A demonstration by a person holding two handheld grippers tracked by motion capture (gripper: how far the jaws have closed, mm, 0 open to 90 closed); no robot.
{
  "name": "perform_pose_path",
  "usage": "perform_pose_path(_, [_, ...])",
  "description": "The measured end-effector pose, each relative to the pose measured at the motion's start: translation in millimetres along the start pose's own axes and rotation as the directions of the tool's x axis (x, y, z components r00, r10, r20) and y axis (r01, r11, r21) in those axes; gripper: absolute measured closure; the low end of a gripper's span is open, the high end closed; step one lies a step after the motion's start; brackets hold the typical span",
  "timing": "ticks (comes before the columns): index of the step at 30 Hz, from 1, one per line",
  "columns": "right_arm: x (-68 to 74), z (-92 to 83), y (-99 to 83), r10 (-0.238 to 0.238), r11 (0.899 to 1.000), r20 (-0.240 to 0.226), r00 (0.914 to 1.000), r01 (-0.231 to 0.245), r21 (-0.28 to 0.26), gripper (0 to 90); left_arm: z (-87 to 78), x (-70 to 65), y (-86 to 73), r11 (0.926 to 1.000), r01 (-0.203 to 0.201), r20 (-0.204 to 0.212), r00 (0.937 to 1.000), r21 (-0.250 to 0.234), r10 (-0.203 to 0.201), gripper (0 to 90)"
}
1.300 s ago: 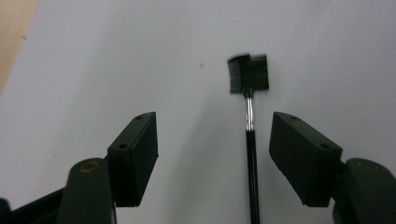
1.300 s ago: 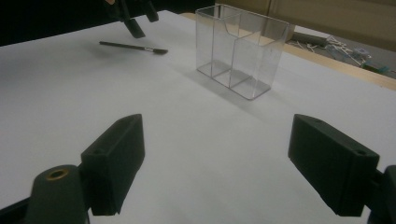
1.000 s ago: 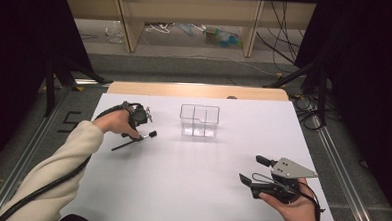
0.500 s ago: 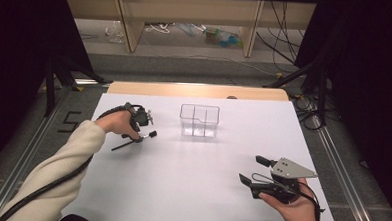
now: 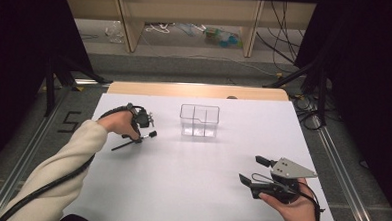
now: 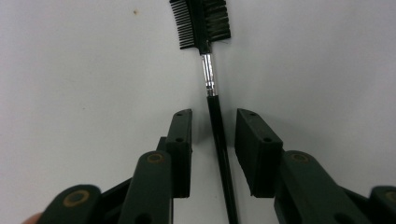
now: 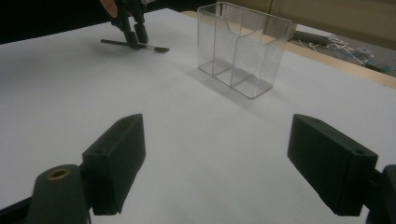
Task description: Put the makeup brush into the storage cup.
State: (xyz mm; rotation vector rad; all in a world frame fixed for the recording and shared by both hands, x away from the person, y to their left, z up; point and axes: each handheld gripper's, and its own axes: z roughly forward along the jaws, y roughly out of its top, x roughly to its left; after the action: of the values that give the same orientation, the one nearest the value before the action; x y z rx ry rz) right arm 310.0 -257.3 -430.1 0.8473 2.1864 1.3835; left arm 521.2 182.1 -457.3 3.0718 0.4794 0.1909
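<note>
Since a moment ago the left claw [image 6: 213, 135] has been drawing its jaws in around the handle of the brow brush [image 6: 212, 88], while both hands kept to their spots. The jaws now stand narrow, one on each side of the thin black handle, but a sliver of white bench [image 5: 190, 190] shows on both sides, so the pads are not pressing yet. The brush lies flat on the bench, to the left of the clear divided box [image 5: 199, 120] and well apart from it, its comb-and-bristle head pointing toward the box. The right claw [image 5: 254, 170] rests near the front edge, on the right and nearer the person than the box, jaws wide with nothing between them.

To do this grab well, I'd say close squarely on the handle just behind the silver ferrule, keeping the tips low against the bench so the slim stick doesn't roll or squirt out, then lift straight up before swinging toward the box
</note>
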Motion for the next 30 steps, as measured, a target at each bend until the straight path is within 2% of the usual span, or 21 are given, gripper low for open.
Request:
perform_pose_path(3, [-0.1,0.1,-0.1,-0.002,1.000,0.000,1.0000,0.002,0.000,20.4,0.0,-0.4,0.5,1.0000,-0.002,0.008,1.0000,0.004,0.002,69.7])
perform_pose_path(4, [0.3,-0.2,0.2,0.004,1.000,-0.003,1.0000,-0.004,0.002,20.4,0.1,-1.5,0.5,0.9999,0.010,0.019,0.9998,0.006,-0.010,71.9])
perform_pose_path(6, [0.3,-0.2,0.2,0.004,1.000,-0.003,1.0000,-0.004,0.003,20.4,-0.1,-0.8,1.2,0.9999,-0.005,0.018,0.9998,0.009,0.005,73.7])
perform_pose_path(9, [-0.1,0.1,-0.1,-0.002,1.000,0.001,1.0000,0.002,0.000,20.4,0.4,-1.6,1.5,1.0000,0.006,0.028,0.9996,0.008,-0.006,75.7])
perform_pose_path(14, [-0.1,0.1,-0.1,-0.002,1.000,0.000,1.0000,0.002,0.001,20.4,0.4,-1.2,2.9,0.9998,0.000,0.040,0.9992,0.019,-0.001,80.4])
perform_pose_path(17, [0.0,0.1,-0.1,-0.002,1.000,-0.001,1.0000,0.002,0.000,20.4,0.4,-1.2,3.5,0.9997,0.004,0.041,0.9991,0.025,-0.005,81.4])
perform_pose_path(18, [-0.1,0.1,-0.1,-0.004,1.000,-0.001,1.0000,0.004,0.001,20.4,0.4,-1.9,3.5,0.9995,0.017,0.050,0.9986,0.028,-0.018,82.0])
perform_pose_path(19, [-0.1,0.1,-0.1,-0.002,1.000,-0.001,1.0000,0.002,0.000,20.4,0.3,-1.0,3.7,0.9996,0.003,0.045,0.9990,0.027,-0.004,82.9])
perform_pose_path(24, [0.0,0.0,0.0,0.000,1.000,-0.001,1.0000,0.000,0.000,20.4,0.5,-1.5,3.8,0.9996,0.009,0.052,0.9986,0.026,-0.010,85.0])
perform_pose_path(25, [0.3,-0.3,0.1,0.006,1.000,-0.004,1.0000,-0.006,0.002,20.4,0.7,-2.9,3.4,0.9992,0.029,0.063,0.9975,0.028,-0.031,85.0])
perform_pose_path(26, [-0.1,0.1,-0.1,-0.003,1.000,-0.001,1.0000,0.003,0.000,20.4,0.6,-3.1,3.5,0.9990,0.033,0.066,0.9972,0.030,-0.035,85.1])
perform_pose_path(30, [-0.2,0.1,-0.1,0.000,1.000,-0.001,1.0000,0.000,0.000,20.4,1.5,-3.2,3.8,0.9995,0.028,0.055,0.9981,0.018,-0.028,85.4])
